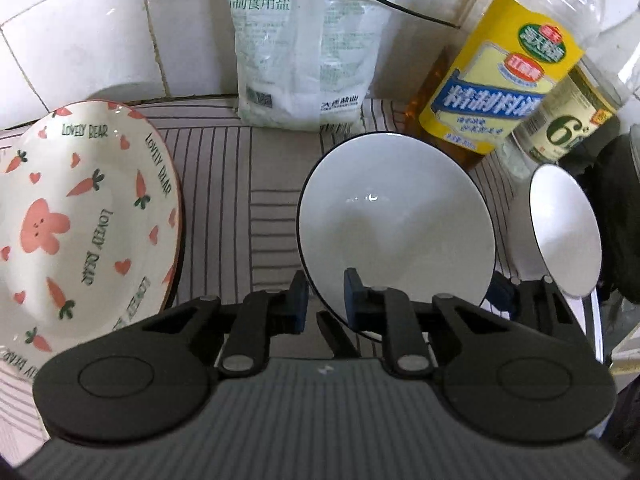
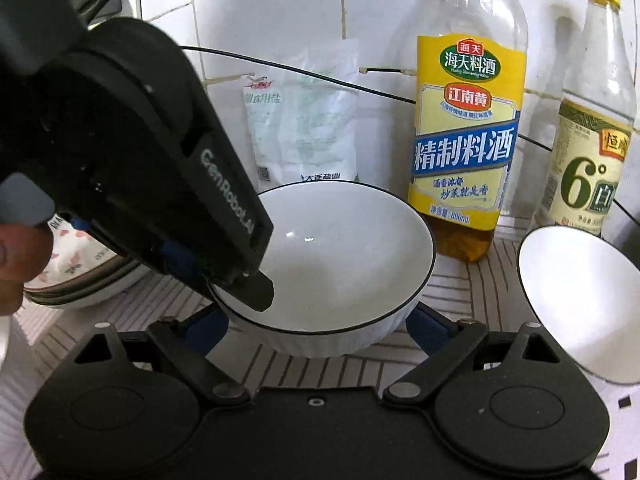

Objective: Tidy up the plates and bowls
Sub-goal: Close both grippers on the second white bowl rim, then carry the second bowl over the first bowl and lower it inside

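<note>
Between the left gripper (image 1: 326, 300) jaws: near-left rim of a white bowl (image 1: 396, 216) with a thin black edge, pinched, one blue pad inside the wall and one outside. Angled steeply down onto that rim, reaching in from the upper left in the right wrist view (image 2: 256, 280), with a bit of a person's hand (image 2: 20, 264) at the left edge behind it. Bowl empty, standing on the striped mat (image 1: 248, 160) over the desk. Right gripper (image 2: 316, 328) low and near, pointing slightly down, jaws spread wide on either side of the same bowl's ribbed base, blue pads close to the wall; touching or not, cannot tell. Left of the bowl, a stack of rabbit-and-carrot plates (image 1: 80, 216), top one empty. Right of it, a second white bowl (image 2: 580, 300), tilted, empty. Far side, against the tiled wall: a salt bag (image 1: 304, 48), a yellow-labelled cooking wine bottle (image 2: 464, 140) with a little amber liquid at the bottom, and a vinegar bottle (image 2: 592, 132) at far right.
</note>
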A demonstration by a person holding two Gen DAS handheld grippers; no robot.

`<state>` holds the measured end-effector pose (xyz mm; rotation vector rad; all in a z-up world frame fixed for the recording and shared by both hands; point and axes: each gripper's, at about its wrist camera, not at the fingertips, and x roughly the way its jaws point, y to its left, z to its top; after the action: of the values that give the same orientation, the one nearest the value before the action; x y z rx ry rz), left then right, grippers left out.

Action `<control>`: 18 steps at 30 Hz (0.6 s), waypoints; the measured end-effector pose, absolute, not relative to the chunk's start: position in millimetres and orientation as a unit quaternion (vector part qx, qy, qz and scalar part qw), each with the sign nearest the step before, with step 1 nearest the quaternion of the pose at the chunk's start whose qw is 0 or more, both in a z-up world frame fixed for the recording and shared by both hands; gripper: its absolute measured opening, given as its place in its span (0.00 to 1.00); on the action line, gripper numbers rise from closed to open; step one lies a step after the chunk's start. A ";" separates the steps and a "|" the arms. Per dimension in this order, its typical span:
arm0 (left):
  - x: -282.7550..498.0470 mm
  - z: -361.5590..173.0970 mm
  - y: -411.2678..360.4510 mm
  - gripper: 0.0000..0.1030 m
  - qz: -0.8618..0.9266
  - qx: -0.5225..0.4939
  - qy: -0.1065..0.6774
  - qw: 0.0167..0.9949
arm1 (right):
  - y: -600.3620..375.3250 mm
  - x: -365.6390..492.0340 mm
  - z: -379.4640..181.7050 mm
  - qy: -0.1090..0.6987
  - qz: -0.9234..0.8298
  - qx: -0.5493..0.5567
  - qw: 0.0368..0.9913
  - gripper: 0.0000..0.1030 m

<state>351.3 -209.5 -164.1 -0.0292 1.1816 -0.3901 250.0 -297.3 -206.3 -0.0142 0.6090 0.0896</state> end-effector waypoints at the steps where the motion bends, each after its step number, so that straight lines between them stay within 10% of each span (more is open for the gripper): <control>1: 347.9 -161.3 -209.9 0.16 -0.181 -0.008 0.554 0.813 | -295.7 246.2 -204.7 0.298 0.045 -0.009 0.953 0.95; 18: 271.8 -92.8 -184.7 0.16 -0.163 0.013 0.547 0.821 | -279.8 173.6 -152.5 0.278 0.086 -0.005 0.957 0.95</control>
<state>271.8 -184.7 -92.8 0.0266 1.1645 -0.3473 173.6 -279.8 -152.5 -0.0093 0.5642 0.1752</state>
